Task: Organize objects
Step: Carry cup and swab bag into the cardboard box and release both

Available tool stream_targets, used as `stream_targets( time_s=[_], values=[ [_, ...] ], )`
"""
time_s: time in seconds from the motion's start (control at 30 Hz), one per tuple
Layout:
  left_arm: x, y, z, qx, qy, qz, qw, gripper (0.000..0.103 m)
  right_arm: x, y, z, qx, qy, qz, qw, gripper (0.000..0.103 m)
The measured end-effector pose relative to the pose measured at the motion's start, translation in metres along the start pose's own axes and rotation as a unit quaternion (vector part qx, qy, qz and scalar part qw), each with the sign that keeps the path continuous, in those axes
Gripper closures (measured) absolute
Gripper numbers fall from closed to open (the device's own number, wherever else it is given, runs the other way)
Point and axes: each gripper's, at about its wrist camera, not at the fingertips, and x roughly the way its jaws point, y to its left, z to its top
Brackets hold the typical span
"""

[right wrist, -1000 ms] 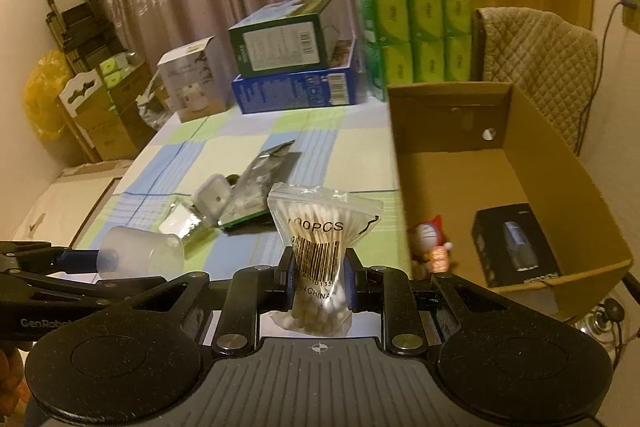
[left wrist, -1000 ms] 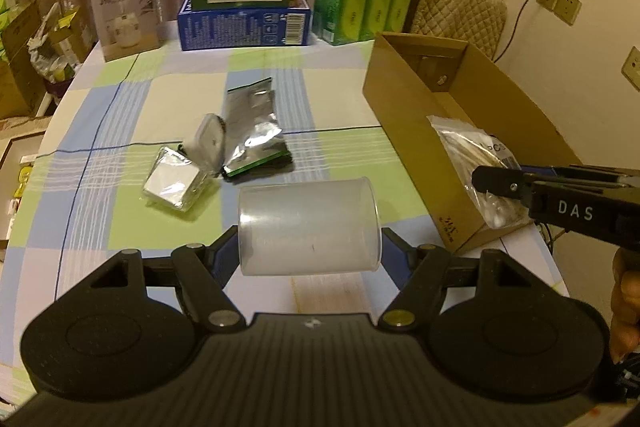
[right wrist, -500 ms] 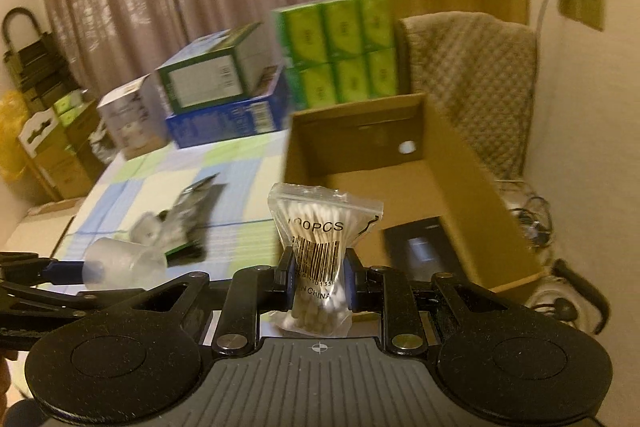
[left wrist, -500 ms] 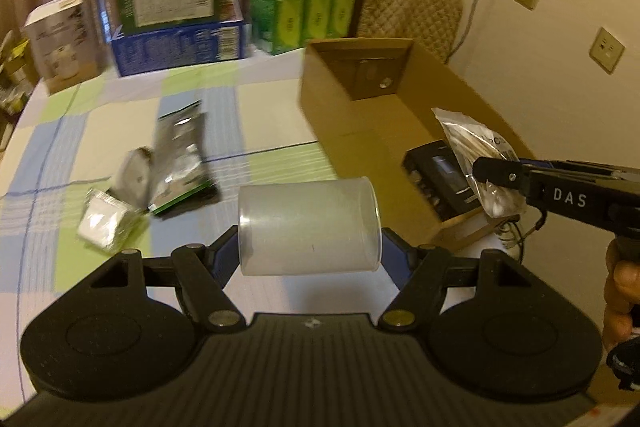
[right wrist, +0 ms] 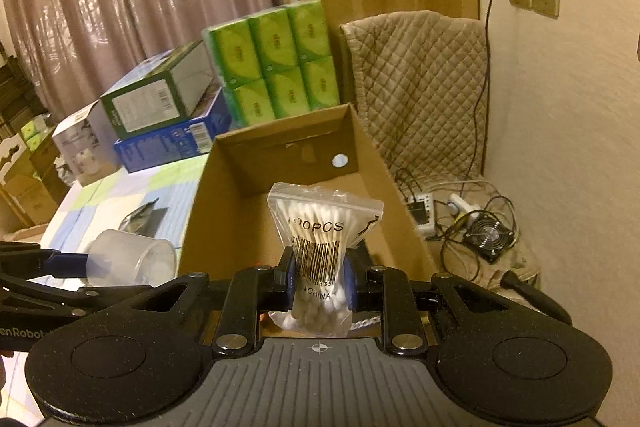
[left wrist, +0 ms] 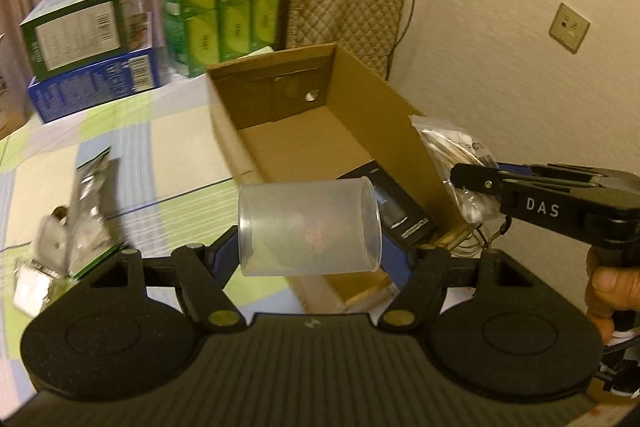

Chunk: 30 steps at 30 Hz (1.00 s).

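The desk, under a green, blue and white checked cloth, carries an open cardboard box along its right side, with a black carton lying on the box floor at the near end and stacked green and blue cartons at the far edge. The left gripper has its jaws clamped on a frosted plastic cup lying sideways, held over the box's near left wall. The right gripper hangs over the near end of the box, jaws pinched on a bag of cotton swabs, while foil packets lie on the desk to the left.
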Motion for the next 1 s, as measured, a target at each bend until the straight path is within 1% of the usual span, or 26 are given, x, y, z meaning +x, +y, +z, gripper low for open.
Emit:
stream_targets(
  time_s=[0.37,0.5,0.53,0.57,0.6,0.7,1.0],
  values=[
    [0.03,-0.014,0.013,0.016,0.011,-0.02,0.9996,0.034,0.016,-0.019,0.011,0.015,0.006,-0.003,1.0,0.083],
    [0.037,-0.017,0.017,0.02,0.01,-0.02,0.9995,0.034,0.019,-0.022,0.012,0.021,0.008,-0.004,1.0,0.083],
    [0.038,-0.019,0.017,0.023,0.008,-0.019,0.9995,0.028,0.02,-0.023,0.012,0.023,0.01,-0.004,1.0,0.083],
    [0.039,-0.02,0.017,0.028,0.004,-0.021,0.9994,0.023,0.021,-0.025,0.012,0.025,0.012,-0.004,1.0,0.083],
    [0.038,-0.02,0.017,0.031,0.001,-0.023,0.9992,0.019,0.021,-0.026,0.012,0.026,0.013,-0.004,1.0,0.083],
    [0.035,-0.017,0.016,0.031,-0.002,-0.012,0.9995,0.019,0.021,-0.026,0.012,0.026,0.013,-0.003,1.0,0.083],
    [0.017,0.007,0.008,-0.001,-0.007,0.005,1.0,0.019,0.024,-0.01,0.01,0.018,0.016,0.011,1.0,0.083]
  ],
)
